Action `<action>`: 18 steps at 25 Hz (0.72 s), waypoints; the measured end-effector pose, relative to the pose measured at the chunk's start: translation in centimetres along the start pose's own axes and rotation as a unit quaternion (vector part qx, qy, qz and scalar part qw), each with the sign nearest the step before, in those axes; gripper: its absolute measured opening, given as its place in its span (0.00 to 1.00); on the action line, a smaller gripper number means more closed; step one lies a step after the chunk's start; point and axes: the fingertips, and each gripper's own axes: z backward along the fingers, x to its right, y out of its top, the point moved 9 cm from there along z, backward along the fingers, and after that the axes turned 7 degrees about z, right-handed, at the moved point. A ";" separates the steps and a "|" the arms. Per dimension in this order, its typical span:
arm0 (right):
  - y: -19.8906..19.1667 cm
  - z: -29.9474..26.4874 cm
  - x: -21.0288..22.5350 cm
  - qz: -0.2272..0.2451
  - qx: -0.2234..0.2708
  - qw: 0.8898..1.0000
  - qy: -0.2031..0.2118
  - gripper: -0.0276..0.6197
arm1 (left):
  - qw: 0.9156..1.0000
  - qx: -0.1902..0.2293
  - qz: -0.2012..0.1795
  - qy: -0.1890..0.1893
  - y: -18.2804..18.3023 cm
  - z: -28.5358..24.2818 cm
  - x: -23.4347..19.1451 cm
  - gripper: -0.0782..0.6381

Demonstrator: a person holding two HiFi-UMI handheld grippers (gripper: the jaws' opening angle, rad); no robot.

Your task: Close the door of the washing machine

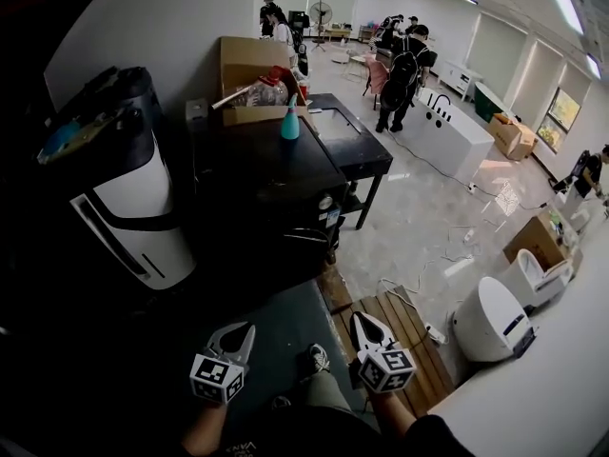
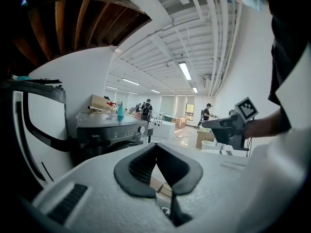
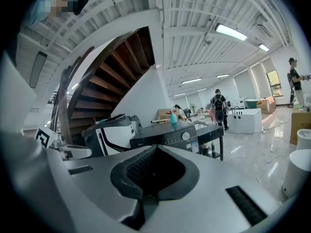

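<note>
Ribbed gripper pads (image 2: 142, 165), boxy black washing machine (image 2: 109, 130)

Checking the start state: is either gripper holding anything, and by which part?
Nothing is held: left gripper and right gripper are both shut and empty.

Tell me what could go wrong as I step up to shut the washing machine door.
The wooden slats and loose cable lie on the floor near your feet; you might trip. The teal spray bottle stands on the washing machine; a hard slam could topple it.
</note>
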 end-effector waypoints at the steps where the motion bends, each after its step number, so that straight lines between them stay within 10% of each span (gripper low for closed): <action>1: -0.2 0.3 -0.1 0.003 -0.002 1.000 0.001 0.04 | 1.000 -0.001 0.000 0.001 -0.2 0.3 0.0 0.12; 18: -2.1 1.6 -1.4 0.004 -0.035 0.999 0.001 0.04 | 1.000 -0.008 0.008 -0.005 -1.6 2.6 0.2 0.12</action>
